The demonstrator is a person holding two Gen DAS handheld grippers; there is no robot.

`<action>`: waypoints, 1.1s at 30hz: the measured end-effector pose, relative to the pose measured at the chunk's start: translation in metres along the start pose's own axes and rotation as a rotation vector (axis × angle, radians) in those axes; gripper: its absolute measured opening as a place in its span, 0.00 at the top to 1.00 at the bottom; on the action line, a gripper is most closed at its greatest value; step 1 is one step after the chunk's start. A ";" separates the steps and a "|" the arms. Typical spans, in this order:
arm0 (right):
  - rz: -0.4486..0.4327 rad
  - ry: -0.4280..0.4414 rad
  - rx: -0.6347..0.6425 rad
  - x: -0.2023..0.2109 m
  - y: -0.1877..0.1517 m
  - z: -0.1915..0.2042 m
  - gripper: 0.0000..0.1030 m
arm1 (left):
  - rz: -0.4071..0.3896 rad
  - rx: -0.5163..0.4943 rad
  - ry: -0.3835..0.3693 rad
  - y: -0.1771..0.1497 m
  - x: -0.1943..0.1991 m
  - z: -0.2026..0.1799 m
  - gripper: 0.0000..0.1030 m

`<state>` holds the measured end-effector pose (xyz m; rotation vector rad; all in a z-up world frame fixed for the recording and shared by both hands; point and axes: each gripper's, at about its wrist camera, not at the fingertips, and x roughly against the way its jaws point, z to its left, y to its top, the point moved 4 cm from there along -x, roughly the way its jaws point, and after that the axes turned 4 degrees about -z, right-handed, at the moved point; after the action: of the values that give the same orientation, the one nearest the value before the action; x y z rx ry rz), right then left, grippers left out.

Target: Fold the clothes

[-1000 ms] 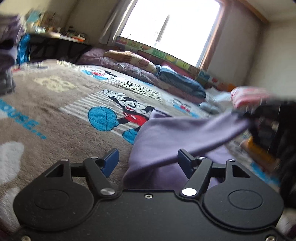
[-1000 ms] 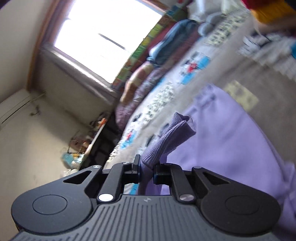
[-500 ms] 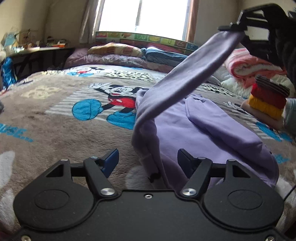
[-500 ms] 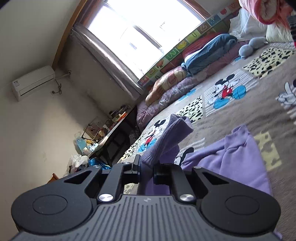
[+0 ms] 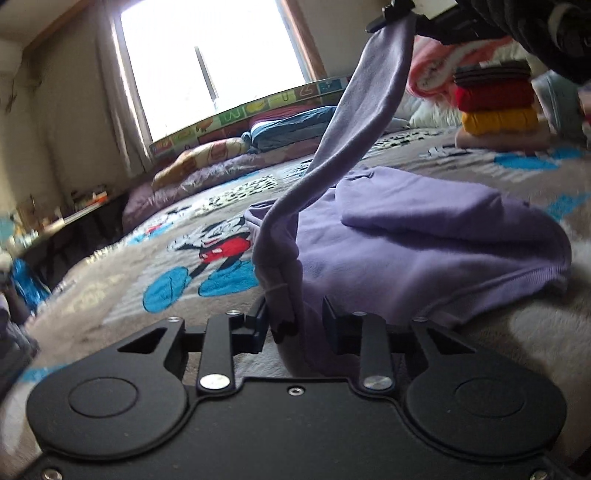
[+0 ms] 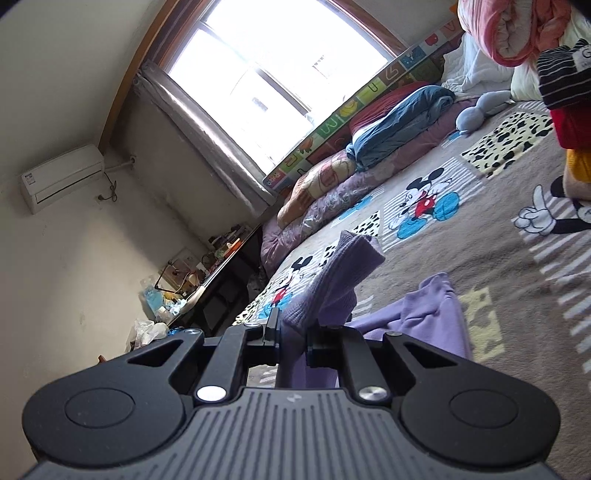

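Observation:
A purple sweatshirt lies on the Mickey Mouse blanket. One sleeve is pulled up taut to the top right, where my right gripper holds its end. In the right wrist view that gripper is shut on the ribbed cuff, high above the garment's body. My left gripper sits low at the near shoulder, where the sleeve meets the body. Its jaws are half narrowed around a bunch of fabric, with a gap still showing on the right side.
A stack of folded clothes in black, red and yellow stands at the far right of the bed. Pillows and rolled bedding line the window side. A cluttered desk runs along the left wall.
The right gripper has lifted the sleeve higher and pulled it taut. The left gripper has moved in onto the shoulder fabric and its jaws have narrowed from wide open.

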<state>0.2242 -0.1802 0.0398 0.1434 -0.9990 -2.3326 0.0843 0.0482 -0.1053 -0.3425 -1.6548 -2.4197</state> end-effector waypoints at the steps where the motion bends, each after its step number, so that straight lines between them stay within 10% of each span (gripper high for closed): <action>1: 0.000 0.000 0.000 0.003 0.000 -0.004 0.87 | -0.002 -0.019 0.002 -0.001 0.000 -0.002 0.78; 13: -0.002 -0.024 -0.026 0.032 0.000 -0.059 0.87 | -0.022 -0.253 0.015 -0.010 -0.002 -0.034 0.84; 33: -0.056 -0.068 -0.192 0.083 -0.032 -0.137 0.87 | 0.002 -0.359 0.022 -0.022 -0.003 -0.050 0.85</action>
<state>0.1843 -0.2946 -0.0693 0.0158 -0.8059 -2.4846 0.0771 0.0092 -0.1431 -0.3652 -1.2039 -2.7040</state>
